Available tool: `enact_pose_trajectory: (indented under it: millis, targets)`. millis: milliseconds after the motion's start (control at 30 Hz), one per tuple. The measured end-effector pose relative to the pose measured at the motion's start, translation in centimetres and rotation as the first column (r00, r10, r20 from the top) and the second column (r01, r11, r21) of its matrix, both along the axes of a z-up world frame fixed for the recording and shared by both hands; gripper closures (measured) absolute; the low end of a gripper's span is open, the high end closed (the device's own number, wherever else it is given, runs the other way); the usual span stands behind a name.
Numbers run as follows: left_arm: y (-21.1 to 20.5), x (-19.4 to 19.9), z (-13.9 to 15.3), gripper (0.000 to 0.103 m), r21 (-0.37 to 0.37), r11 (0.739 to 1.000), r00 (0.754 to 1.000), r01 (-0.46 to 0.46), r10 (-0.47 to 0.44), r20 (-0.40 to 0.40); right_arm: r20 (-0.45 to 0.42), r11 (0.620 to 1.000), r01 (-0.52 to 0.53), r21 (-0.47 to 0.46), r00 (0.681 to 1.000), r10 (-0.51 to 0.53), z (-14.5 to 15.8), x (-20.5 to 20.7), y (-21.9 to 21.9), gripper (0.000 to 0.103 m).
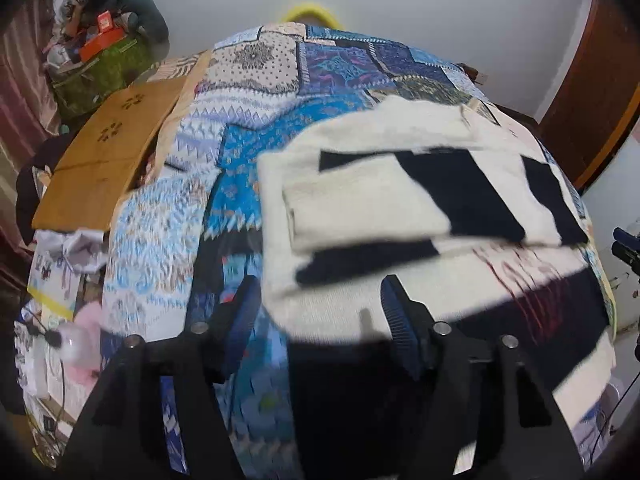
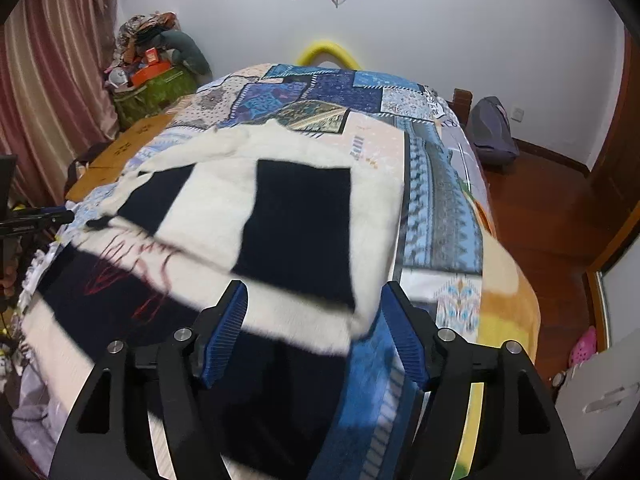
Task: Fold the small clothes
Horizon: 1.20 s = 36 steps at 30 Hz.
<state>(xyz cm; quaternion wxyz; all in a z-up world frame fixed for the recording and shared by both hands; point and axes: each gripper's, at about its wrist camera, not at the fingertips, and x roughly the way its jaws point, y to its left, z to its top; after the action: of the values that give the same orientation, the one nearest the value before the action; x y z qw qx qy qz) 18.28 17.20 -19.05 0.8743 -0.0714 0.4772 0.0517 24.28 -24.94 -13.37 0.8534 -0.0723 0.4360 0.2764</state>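
- A cream and black striped sweater [image 1: 400,200] lies on a bed covered by a blue patchwork quilt [image 1: 256,80], its sleeves folded in across the body.
- The left claw [image 1: 316,320] stands released, nothing between its blue pads [image 1: 394,308], above the sweater's near left edge.
- The right claw [image 2: 314,320] is also released and empty, over the sweater's near right corner.
- A wooden board [image 1: 108,156] lies beside the quilt's left edge.
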Motion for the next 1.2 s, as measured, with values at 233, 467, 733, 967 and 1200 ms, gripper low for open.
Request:
enact_pose_trajectory:
  millis: [233, 467, 733, 967, 1200]
  targets:
    - [-1.5, -4.2, -3.0, 0.040, -0.055, 0.998, 0.995, 0.009, -0.015, -0.096, -0.105, 1.000, -0.008, -0.011, 0.994, 0.006, -3.2, -3.8, -0.9, 0.035]
    - [-1.3, -7.5, -3.5, 0.035, -0.138, 0.990, 0.996, -0.018, 0.007, -0.085, -0.206, 0.998, 0.016, 0.057, 0.978, -0.004, -4.9, -6.2, -2.5, 0.035]
    - [-2.9, -9.3, -3.0, 0.080, -0.158, 0.987, 0.997, 0.042, -0.052, -0.059, -0.277, 0.985, -0.006, 0.174, 0.959, 0.054, -5.2, -7.0, -2.2, 0.088]
    - [-2.7, -8.2, -0.2, 0.092, -0.162, 0.986, 0.999, 0.042, -0.042, 0.005, -0.181, 0.978, -0.077, 0.192, 0.977, 0.112, -2.3, -6.5, -0.5, 0.092]
    - [-1.2, -4.1, 6.1, 0.092, -0.180, 0.982, 0.989, 0.055, -0.029, 0.147, -0.043, 0.968, -0.106, 0.226, 0.992, 0.119, 2.3, -2.1, 1.3, 0.093]
